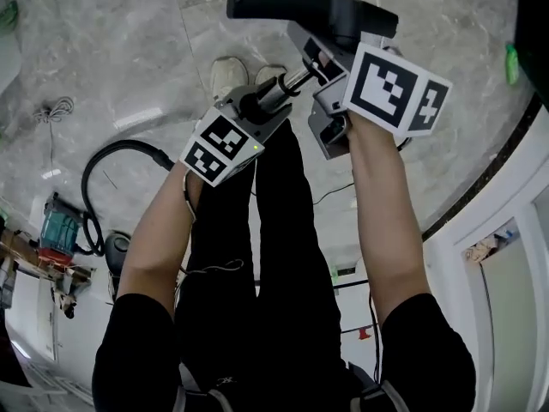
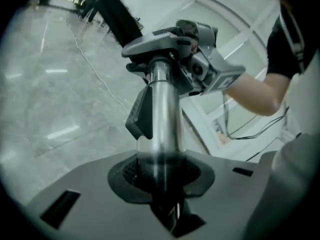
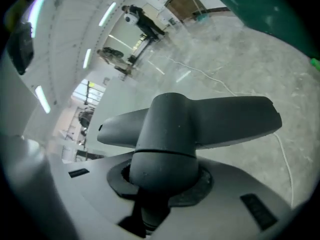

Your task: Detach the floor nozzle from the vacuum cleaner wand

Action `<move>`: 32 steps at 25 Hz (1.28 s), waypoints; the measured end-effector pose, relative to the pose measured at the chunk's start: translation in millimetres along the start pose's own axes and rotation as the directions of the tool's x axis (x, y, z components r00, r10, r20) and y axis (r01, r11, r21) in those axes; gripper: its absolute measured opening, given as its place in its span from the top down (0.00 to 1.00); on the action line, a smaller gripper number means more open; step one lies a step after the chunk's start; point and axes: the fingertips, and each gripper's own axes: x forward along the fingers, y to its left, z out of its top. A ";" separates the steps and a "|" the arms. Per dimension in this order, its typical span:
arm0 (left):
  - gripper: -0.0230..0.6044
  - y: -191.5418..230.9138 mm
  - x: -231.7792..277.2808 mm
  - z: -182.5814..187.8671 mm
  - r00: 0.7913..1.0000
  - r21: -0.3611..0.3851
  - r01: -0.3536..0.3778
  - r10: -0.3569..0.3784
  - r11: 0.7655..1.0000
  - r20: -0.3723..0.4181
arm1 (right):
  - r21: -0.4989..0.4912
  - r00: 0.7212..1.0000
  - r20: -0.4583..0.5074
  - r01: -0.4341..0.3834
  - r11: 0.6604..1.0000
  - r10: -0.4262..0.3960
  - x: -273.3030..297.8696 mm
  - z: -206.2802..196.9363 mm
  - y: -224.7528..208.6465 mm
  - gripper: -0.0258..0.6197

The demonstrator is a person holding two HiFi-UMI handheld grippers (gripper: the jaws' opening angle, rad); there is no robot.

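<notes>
The jaws of the left gripper (image 2: 160, 179) grip the chrome wand (image 2: 162, 119) narrowly, and those of the right gripper (image 3: 162, 181) hold the floor nozzle (image 3: 200, 119) by its neck. The 2 parts look still joined, so the separation is in hand and calls for a straight pull along the tube. Only the head view shows both held over the floor (image 1: 103, 75), upper centre; only the left gripper view shows the collar (image 2: 160, 44) where they meet.

The left gripper (image 2: 162, 184) clamps a shiny metal wand (image 2: 162, 114), which runs straight ahead out of the claw. A black latch (image 2: 141, 115) sits on the wand's left side. At the far end the right gripper (image 2: 165, 46) closes over the joint (a forearm (image 2: 250, 91) trails off rightward), and the black floor nozzle (image 2: 117, 16) juts beyond, up-left.
</notes>
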 end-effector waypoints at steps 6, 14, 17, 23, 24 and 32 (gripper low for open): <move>0.79 -24.7 -41.2 -22.9 0.934 -0.153 0.358 -0.356 0.921 0.038 | -0.198 0.755 0.086 -0.627 0.754 0.650 -47.9 39.6 57.2 0.77; 0.79 36.3 -40.8 -28.2 0.995 -0.142 0.092 -0.087 0.986 0.037 | -0.286 0.945 0.197 -0.199 0.937 0.261 -48.1 90.1 22.4 0.77; 0.79 68.7 -24.3 -24.1 1.000 -0.117 -0.010 0.011 0.993 0.012 | -0.237 0.973 0.226 0.006 0.971 0.049 -42.8 75.7 -5.3 0.77; 0.79 140.9 22.3 -45.2 0.965 -0.071 -0.248 0.240 0.966 -0.105 | -0.133 0.962 0.265 0.103 0.986 -0.065 -45.5 52.4 -39.3 0.77; 0.79 152.8 29.7 -56.1 0.942 -0.026 -0.305 0.298 0.952 -0.155 | -0.130 0.964 0.257 0.102 0.986 -0.066 -44.6 46.6 -42.8 0.77; 0.79 198.0 72.1 -142.2 0.806 0.097 -0.430 0.430 0.898 -0.406 | -0.114 0.980 0.199 0.047 0.992 -0.024 -31.5 17.6 -66.5 0.77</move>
